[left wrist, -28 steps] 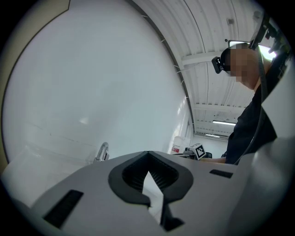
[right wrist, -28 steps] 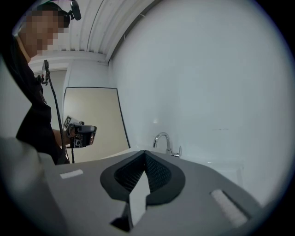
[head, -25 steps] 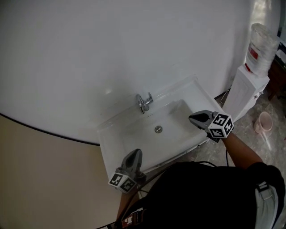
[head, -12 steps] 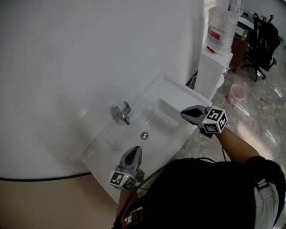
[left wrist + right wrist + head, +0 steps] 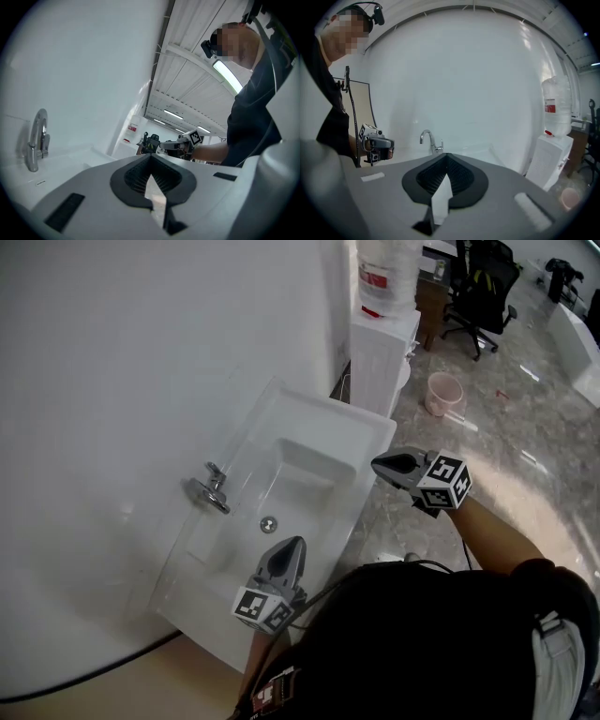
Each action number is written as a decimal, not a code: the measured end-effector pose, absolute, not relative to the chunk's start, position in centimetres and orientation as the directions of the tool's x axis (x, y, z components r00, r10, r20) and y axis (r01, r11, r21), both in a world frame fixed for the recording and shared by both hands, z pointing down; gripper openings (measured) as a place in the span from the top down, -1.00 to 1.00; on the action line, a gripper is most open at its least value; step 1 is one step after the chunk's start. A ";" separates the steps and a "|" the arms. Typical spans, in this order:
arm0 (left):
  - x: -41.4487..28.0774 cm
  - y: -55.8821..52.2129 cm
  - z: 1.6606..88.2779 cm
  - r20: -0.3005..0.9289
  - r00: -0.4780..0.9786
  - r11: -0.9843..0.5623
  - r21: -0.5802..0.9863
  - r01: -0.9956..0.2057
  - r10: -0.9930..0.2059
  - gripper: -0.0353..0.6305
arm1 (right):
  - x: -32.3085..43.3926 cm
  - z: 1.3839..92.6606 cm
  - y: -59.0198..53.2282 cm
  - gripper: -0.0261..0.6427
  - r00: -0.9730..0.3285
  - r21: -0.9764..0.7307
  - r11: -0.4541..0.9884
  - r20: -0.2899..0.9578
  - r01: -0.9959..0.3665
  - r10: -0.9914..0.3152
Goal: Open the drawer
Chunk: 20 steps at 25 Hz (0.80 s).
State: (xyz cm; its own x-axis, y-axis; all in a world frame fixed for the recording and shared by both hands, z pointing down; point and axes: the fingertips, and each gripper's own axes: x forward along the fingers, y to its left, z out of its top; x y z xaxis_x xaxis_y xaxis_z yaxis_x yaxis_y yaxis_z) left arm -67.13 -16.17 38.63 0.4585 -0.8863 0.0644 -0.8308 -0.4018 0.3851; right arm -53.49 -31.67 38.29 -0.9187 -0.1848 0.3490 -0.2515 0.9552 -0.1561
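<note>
Under the sink [image 5: 309, 418]: hidden by shirt [image 5: 422, 643]. Shut and empty near its front edge: left gripper [image 5: 291, 547], right gripper [image 5: 379, 463].

From my head, one camera looks steeply down on the sink [image 5: 309, 442]. The camera on my left gripper [image 5: 294, 545] faces low across it, close, toward my right gripper [image 5: 378, 464]; the right's looks back. All three share the faucet [image 5: 211, 491].

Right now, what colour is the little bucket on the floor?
The bucket is pink. It shows best in the head view.
</note>
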 end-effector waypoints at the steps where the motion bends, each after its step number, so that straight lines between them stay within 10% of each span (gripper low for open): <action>1: -66.0 -16.6 38.8 0.073 0.481 -0.421 0.384 -0.822 -0.873 0.89 | -52.4 38.4 -31.9 0.94 -0.916 -0.159 0.951 0.348 -0.266 -0.199; 20: -40.7 -28.4 47.6 0.271 0.479 -0.374 0.359 -0.855 -0.835 0.89 | -28.0 45.0 -40.5 0.94 -0.920 -0.182 0.938 0.320 -0.295 -0.227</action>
